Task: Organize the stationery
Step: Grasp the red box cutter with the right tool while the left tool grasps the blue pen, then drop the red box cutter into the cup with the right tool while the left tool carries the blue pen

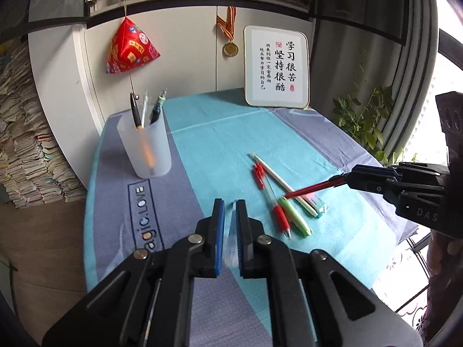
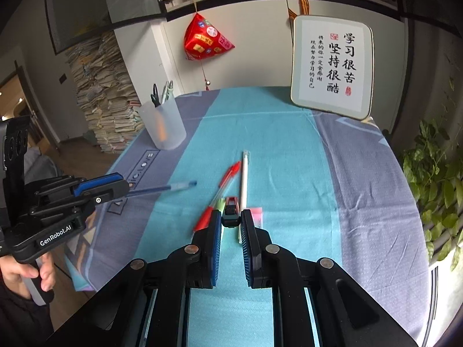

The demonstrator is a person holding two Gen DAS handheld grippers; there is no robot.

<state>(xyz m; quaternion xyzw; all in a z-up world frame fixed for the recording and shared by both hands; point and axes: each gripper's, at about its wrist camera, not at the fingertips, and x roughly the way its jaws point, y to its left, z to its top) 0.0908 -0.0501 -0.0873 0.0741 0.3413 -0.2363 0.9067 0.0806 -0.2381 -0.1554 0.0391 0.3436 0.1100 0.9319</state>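
Pens lie loose on a blue and teal tablecloth [image 1: 202, 150]: a red-gripped clear pen [image 1: 272, 199], a slim white pen [image 1: 285, 185] and a green pen [image 1: 295, 217]. In the left wrist view, the left gripper [image 1: 230, 206] pinches a clear pen [image 1: 231, 248], while the right gripper [image 1: 344, 177] holds a red pen [image 1: 312, 187] above the table. A frosted plastic cup [image 1: 144, 147] behind them holds three pens.

In the right wrist view, the right gripper [image 2: 230, 217] clamps the red pen's end [image 2: 231, 204]. The left gripper [image 2: 127, 186], clasped in a hand [image 2: 26, 271], grips a clear blue-ink pen [image 2: 167, 188]. The frosted cup [image 2: 165, 127] stands at the far left of the cloth.
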